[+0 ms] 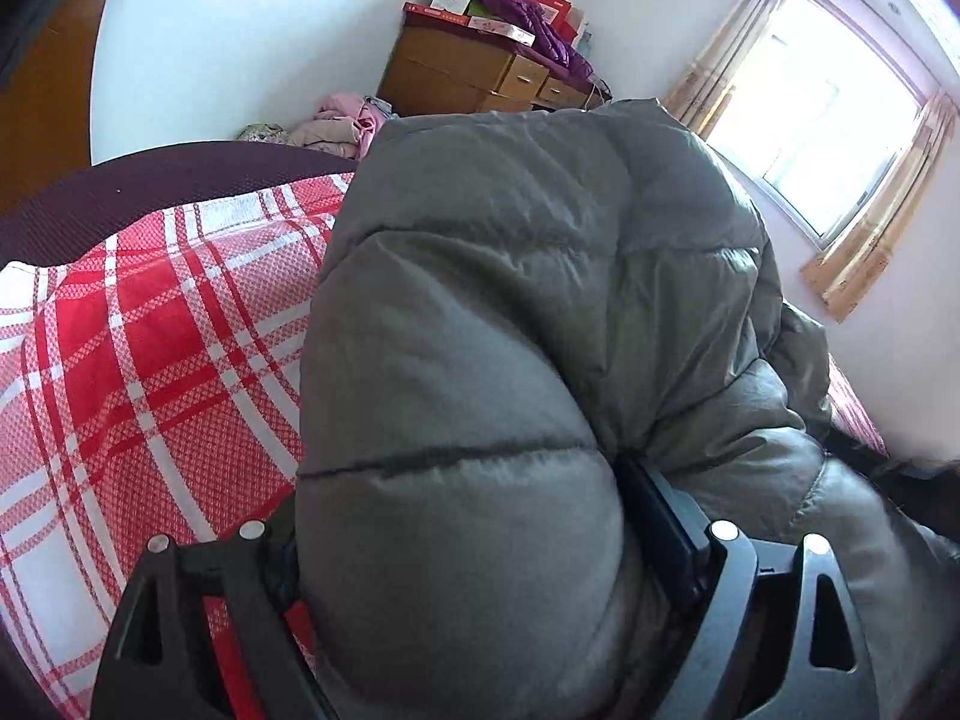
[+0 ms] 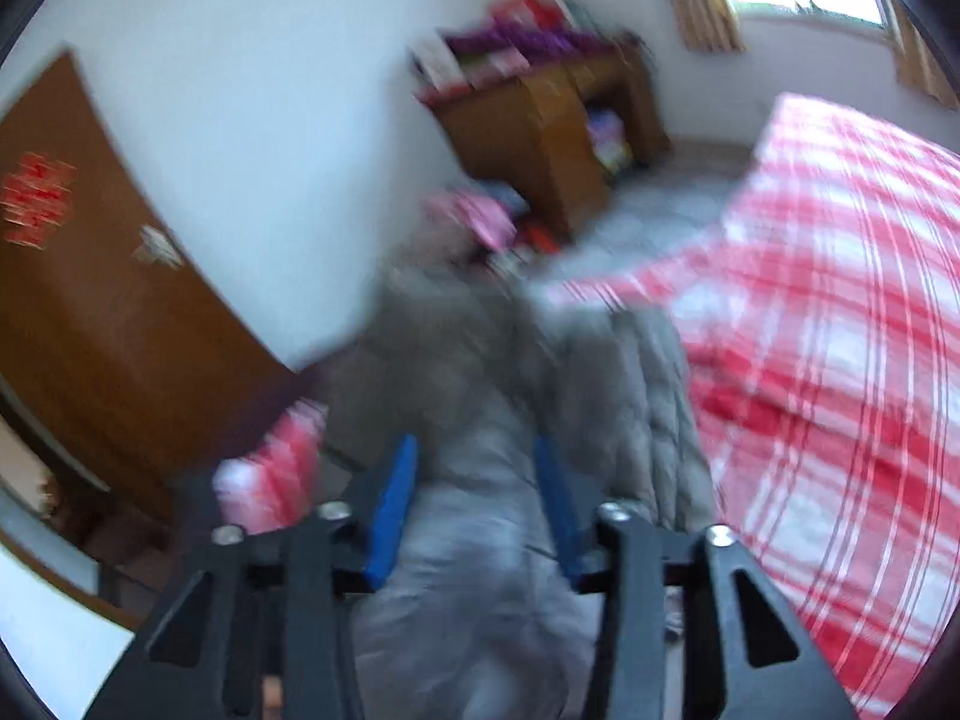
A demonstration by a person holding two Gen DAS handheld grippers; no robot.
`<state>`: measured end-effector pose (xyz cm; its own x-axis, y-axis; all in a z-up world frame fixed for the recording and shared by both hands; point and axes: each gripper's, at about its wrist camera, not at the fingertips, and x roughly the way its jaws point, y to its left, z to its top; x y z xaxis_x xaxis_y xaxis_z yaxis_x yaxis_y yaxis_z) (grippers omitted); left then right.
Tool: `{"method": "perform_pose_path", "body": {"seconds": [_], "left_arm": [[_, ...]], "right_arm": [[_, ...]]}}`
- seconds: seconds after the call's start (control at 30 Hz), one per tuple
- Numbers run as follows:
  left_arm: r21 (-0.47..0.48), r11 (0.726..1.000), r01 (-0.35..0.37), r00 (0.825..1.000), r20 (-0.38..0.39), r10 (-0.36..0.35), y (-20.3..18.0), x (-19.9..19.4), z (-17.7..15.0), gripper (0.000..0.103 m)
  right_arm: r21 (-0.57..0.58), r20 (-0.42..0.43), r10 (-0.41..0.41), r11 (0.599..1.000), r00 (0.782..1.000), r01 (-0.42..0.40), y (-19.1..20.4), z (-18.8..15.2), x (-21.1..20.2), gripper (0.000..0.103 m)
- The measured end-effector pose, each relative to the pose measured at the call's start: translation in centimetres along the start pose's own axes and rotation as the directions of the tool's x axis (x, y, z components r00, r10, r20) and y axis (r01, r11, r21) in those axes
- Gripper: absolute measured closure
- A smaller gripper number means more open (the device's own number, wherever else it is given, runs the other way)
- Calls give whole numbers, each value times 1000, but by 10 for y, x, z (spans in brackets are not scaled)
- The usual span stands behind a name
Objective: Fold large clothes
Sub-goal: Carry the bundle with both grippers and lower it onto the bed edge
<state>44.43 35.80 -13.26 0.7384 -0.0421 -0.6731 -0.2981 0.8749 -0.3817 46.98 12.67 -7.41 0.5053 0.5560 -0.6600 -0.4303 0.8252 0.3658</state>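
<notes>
A grey puffer jacket [image 1: 510, 276] fills the middle of the left wrist view, bulging up between my left gripper's [image 1: 462, 510] widely spread jaws. Its right pad [image 1: 660, 528] presses into a crease of the padding. The left pad is hidden under the fabric. In the blurred right wrist view, another part of the grey jacket [image 2: 474, 540] runs between the two blue pads [image 2: 393, 510] of my right gripper [image 2: 475, 447] and fills the gap, so it looks pinched. The jacket lies on a bed with a red-and-white checked cover [image 1: 138, 360].
A wooden chest of drawers [image 1: 480, 72] with boxes and a purple garment on top stands by the far wall. Pink clothes [image 1: 348, 120] are piled beside it. A curtained window [image 1: 810, 120] is at the right, and a brown door [image 2: 102, 300] at the left.
</notes>
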Motion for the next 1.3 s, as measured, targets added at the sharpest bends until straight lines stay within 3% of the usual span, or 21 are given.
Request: {"method": "perform_pose_path", "body": {"seconds": [0.07, 0.6, 0.77, 0.97, 1.17, 1.23, 1.3], "left_arm": [[4, 1000, 11, 1000, -6, -11, 2, 0, -4, 14], [9, 1000, -11, 1000, -16, 11, 0, 6, 0, 12], [-4, 999, -53, 998, -25, 53, -2, -18, 1, 12], [35, 999, -41, 994, 100, 38, -27, -84, -23, 12], [58, 984, -168, 985, 57, 165, -32, -45, -44, 9], [40, 986, -164, 986, 43, 162, -29, -43, -42, 9], [45, 986, -159, 987, 29, 158, -27, -42, -39, 9]], "right_arm": [[4, -30, -72, 997, 997, 72, -14, -16, 25, 67], [-1, 127, -58, 998, 990, 58, -42, -48, 59, 68], [-5, 143, -54, 998, 988, 56, -38, -50, 54, 68], [-20, 126, -51, 998, 991, 53, -41, -51, 56, 68], [-32, 48, -70, 997, 996, 72, -39, -39, 54, 65], [-20, -6, -84, 996, 996, 84, -39, -31, 42, 61], [12, 5, -78, 997, 997, 78, -41, -31, 20, 61]]}}
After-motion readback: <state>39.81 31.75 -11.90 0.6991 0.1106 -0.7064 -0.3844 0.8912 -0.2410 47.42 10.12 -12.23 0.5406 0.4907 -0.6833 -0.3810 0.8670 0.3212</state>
